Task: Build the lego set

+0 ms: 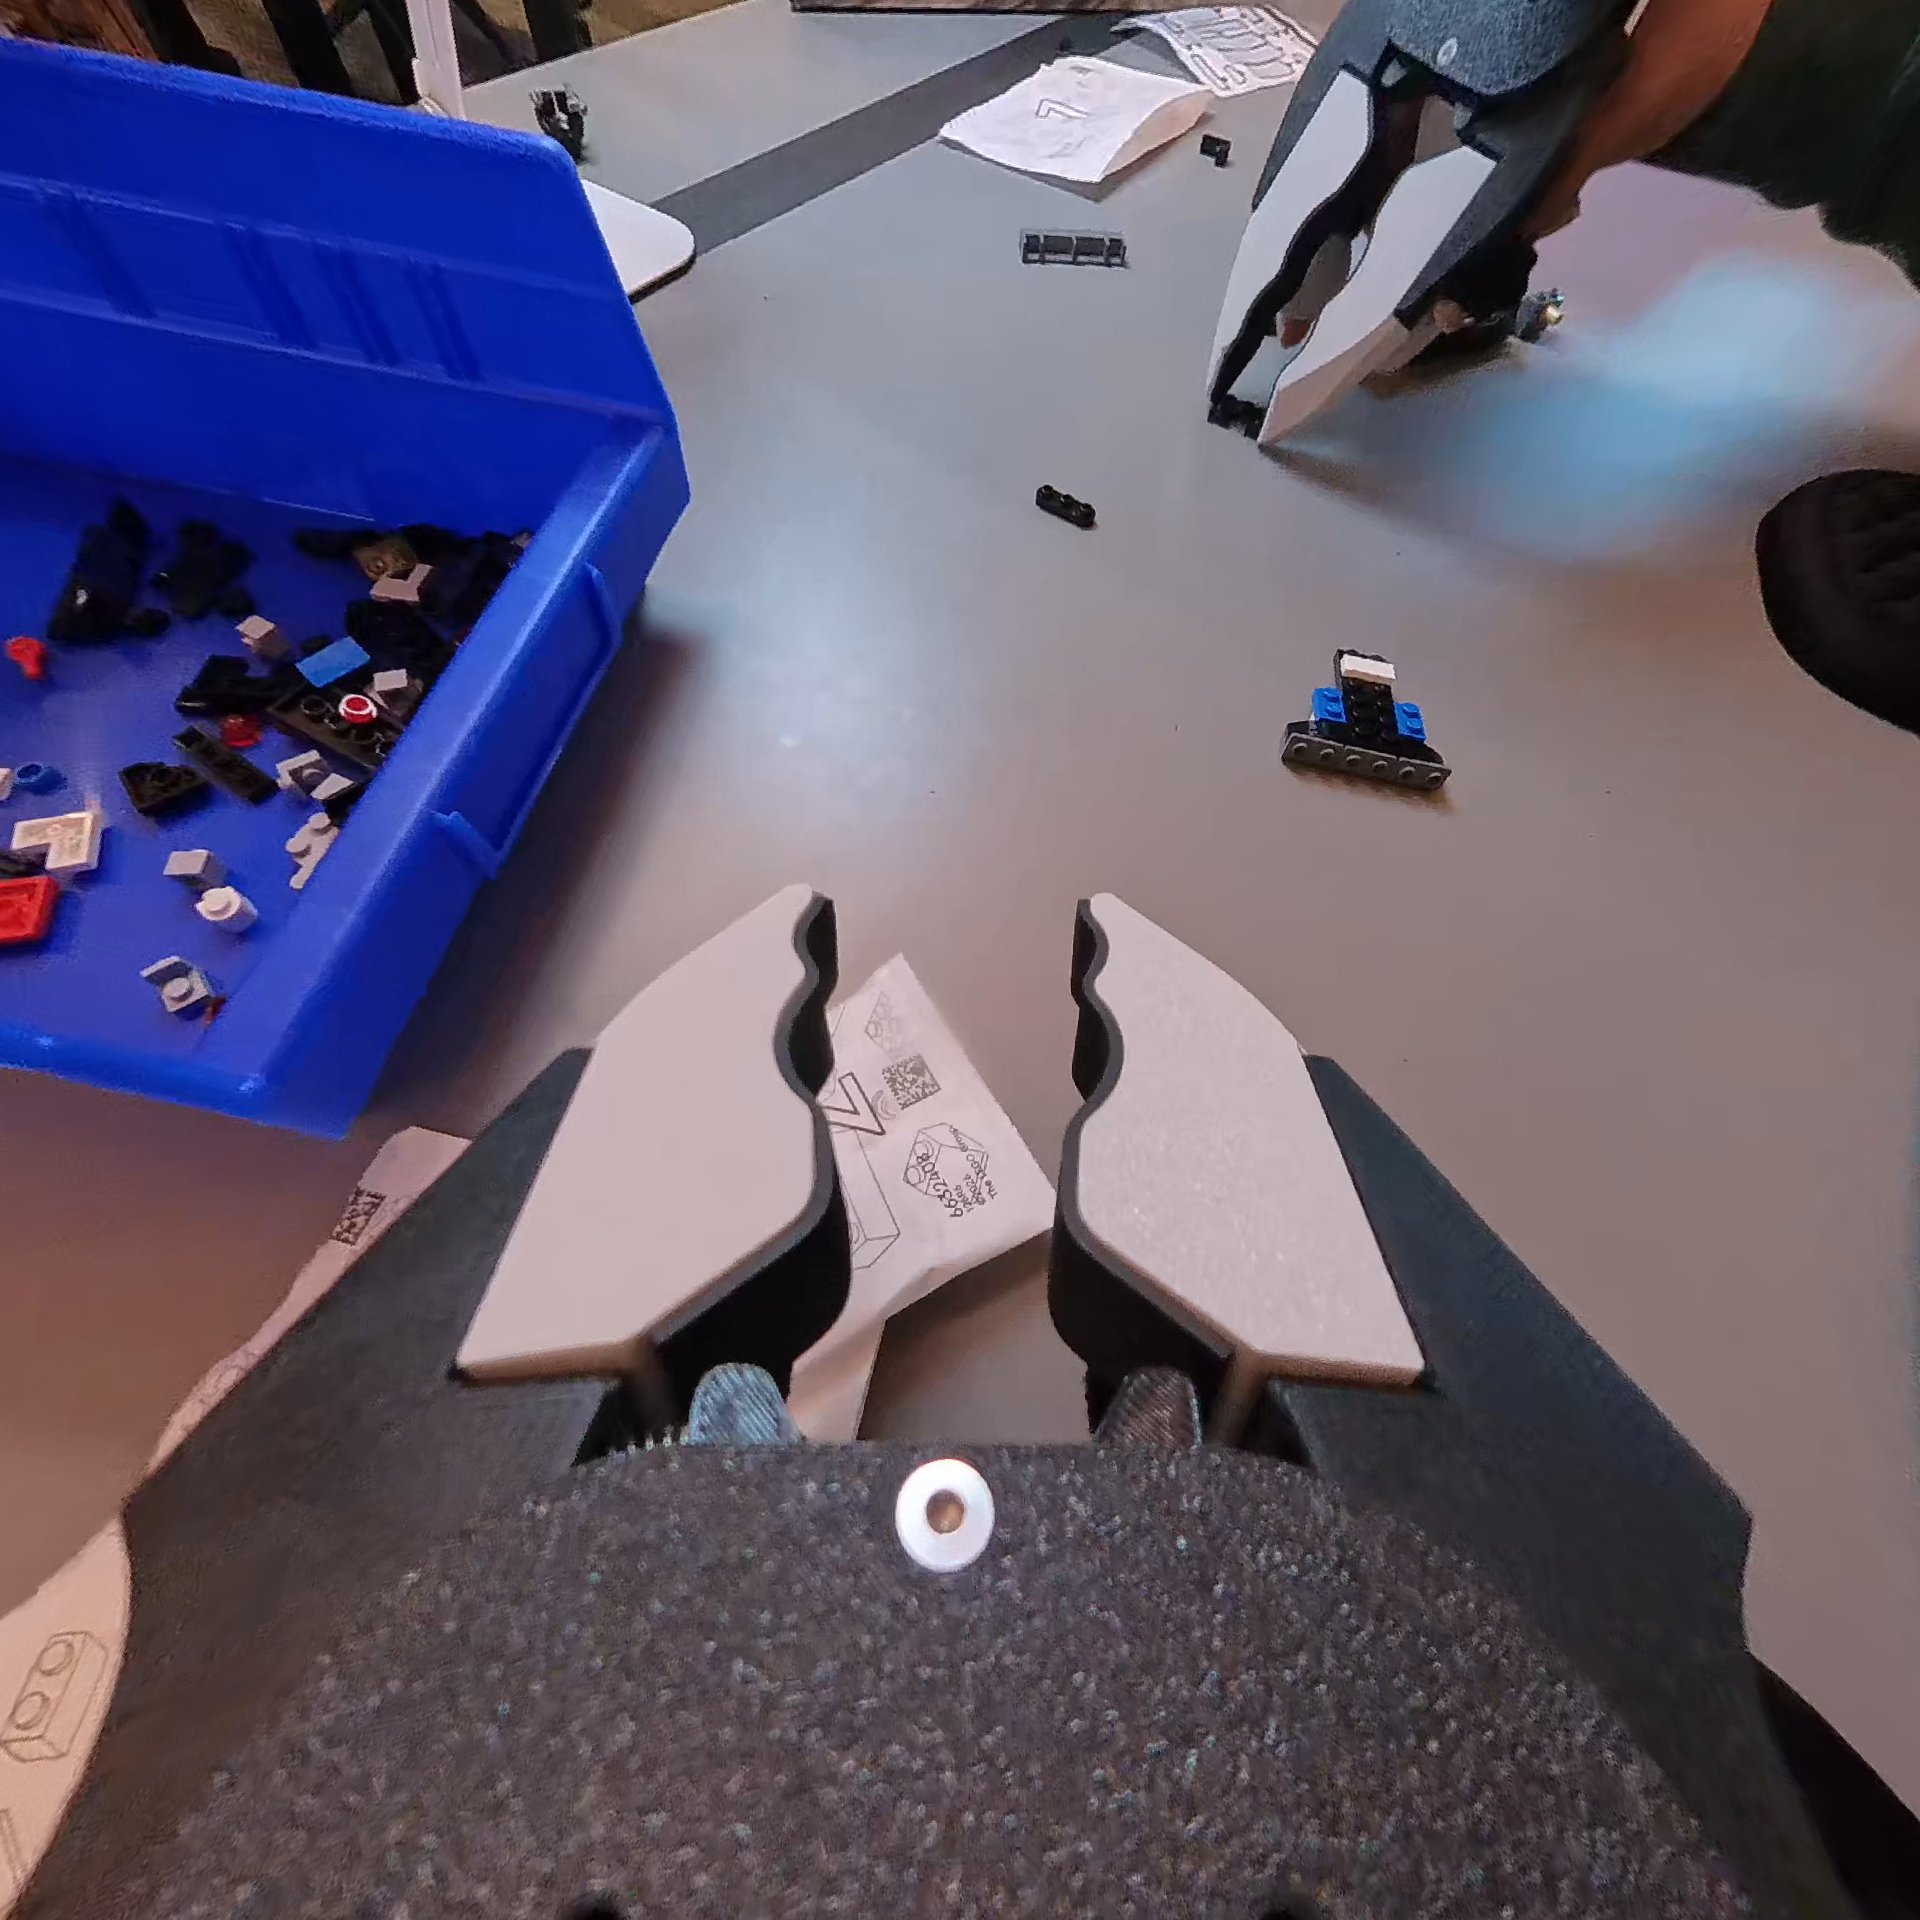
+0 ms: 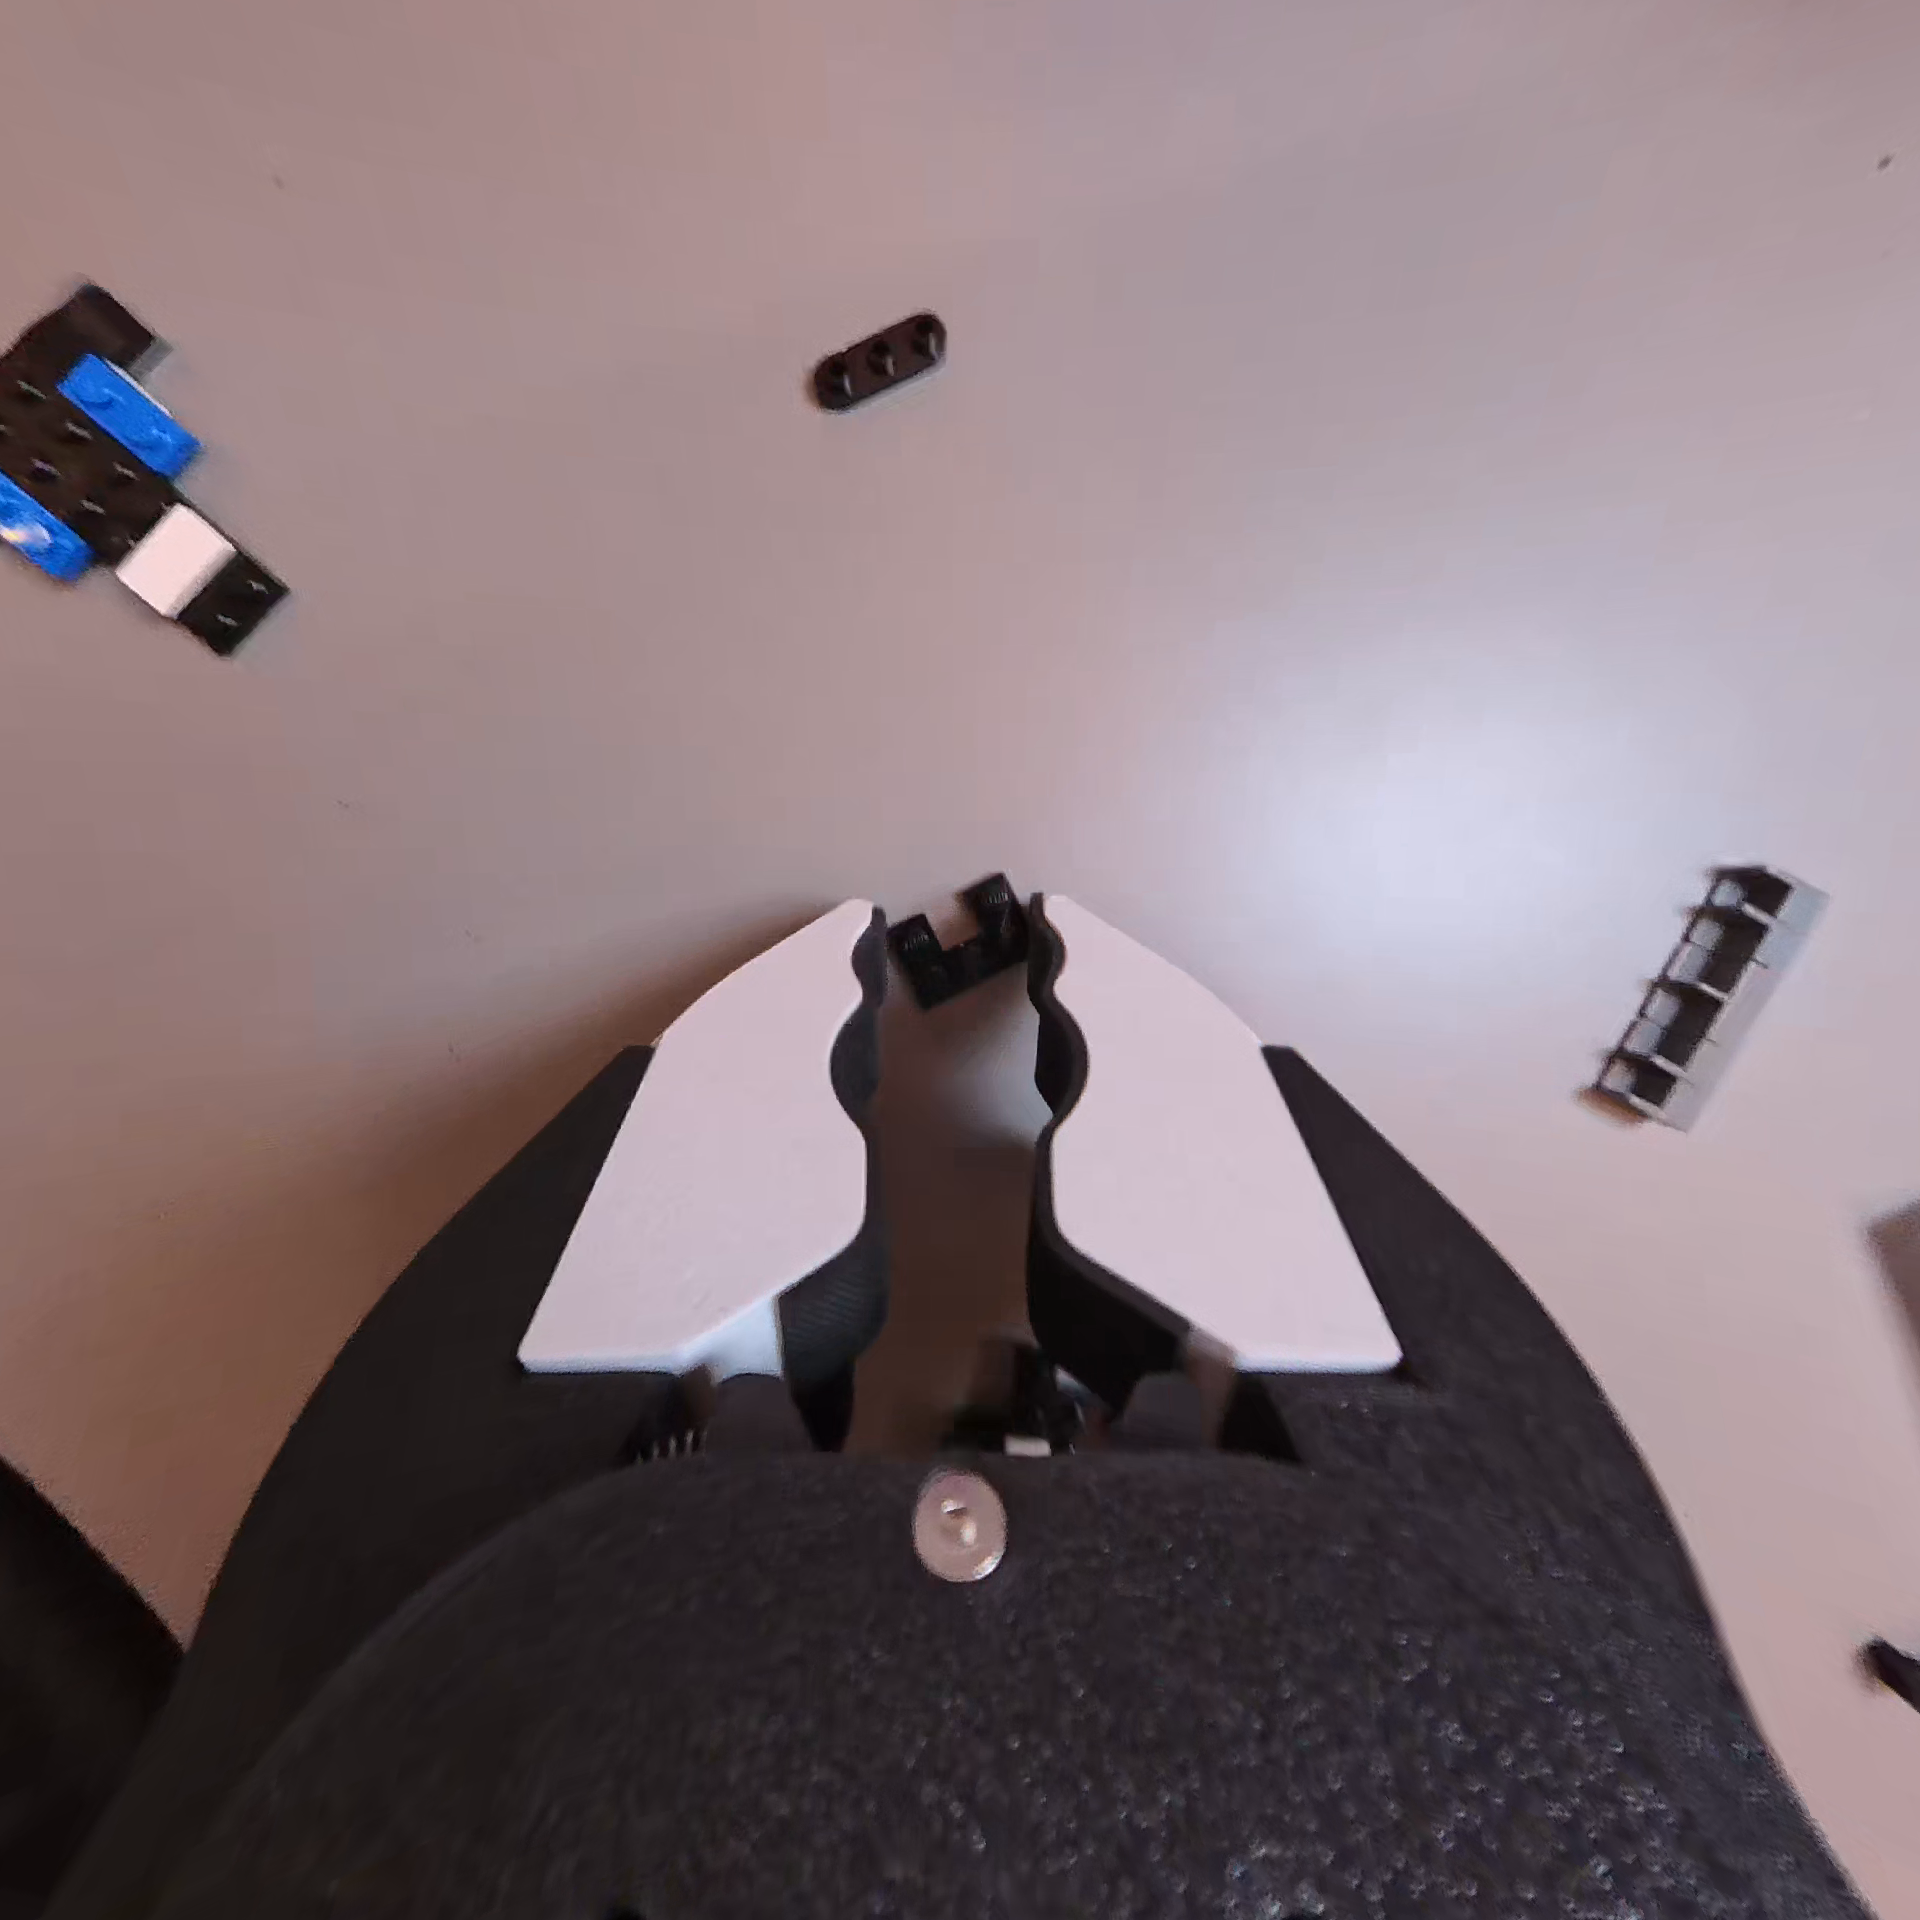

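The left gripper hovers with its fingers spread and empty over one printed paper sheet at the bench's near edge, beside one blue bin of loose bricks. Farther in, the right gripper straddles one small black bracket piece, fingers parted, grip uncertain. Beyond lie one black three-hole link, one grey grille piece and one blue-and-black brick assembly.

- Left gripper: speckled black housing; flat pale grey finger plates edged in black, inner edges wavy; one silver washer-and-screw centred on top
- Right gripper: same speckled black housing; white finger plates; wavy ribbed black pads; one silver screw centred on top
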Demonstrator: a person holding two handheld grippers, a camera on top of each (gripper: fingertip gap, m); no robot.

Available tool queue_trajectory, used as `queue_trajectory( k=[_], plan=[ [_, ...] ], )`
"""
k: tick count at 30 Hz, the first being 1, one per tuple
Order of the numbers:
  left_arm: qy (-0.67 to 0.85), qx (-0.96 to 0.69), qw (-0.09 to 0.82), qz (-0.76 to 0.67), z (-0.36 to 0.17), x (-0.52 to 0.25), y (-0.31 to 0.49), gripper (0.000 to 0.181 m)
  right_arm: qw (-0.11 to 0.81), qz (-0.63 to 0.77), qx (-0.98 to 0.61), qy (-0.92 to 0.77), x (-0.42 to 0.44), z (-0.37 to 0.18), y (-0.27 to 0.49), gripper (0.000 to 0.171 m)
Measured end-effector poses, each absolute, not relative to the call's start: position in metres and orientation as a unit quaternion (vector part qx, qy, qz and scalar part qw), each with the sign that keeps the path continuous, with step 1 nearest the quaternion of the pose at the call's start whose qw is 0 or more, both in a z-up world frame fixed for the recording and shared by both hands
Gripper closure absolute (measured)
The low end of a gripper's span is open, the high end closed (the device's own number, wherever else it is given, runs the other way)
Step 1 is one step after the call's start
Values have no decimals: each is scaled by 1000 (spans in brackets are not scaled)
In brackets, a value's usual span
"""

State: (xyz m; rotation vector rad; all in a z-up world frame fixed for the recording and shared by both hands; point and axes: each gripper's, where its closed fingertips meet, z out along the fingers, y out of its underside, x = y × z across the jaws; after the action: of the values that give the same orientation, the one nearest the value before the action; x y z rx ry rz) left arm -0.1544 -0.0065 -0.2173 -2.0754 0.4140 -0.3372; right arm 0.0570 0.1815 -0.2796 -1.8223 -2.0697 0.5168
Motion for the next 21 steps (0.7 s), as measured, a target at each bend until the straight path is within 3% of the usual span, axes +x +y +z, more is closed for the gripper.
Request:
queue_trajectory(
  k=[12,21],
  plan=[
    [172,-849,474,-158,-224,-150,-7,140,181,86,-725,-659,133,-275,262,146],
    [174,-851,470,-156,-226,-148,-6,140,205,238,-624,-716,-3,-260,164,131]
  ],
)
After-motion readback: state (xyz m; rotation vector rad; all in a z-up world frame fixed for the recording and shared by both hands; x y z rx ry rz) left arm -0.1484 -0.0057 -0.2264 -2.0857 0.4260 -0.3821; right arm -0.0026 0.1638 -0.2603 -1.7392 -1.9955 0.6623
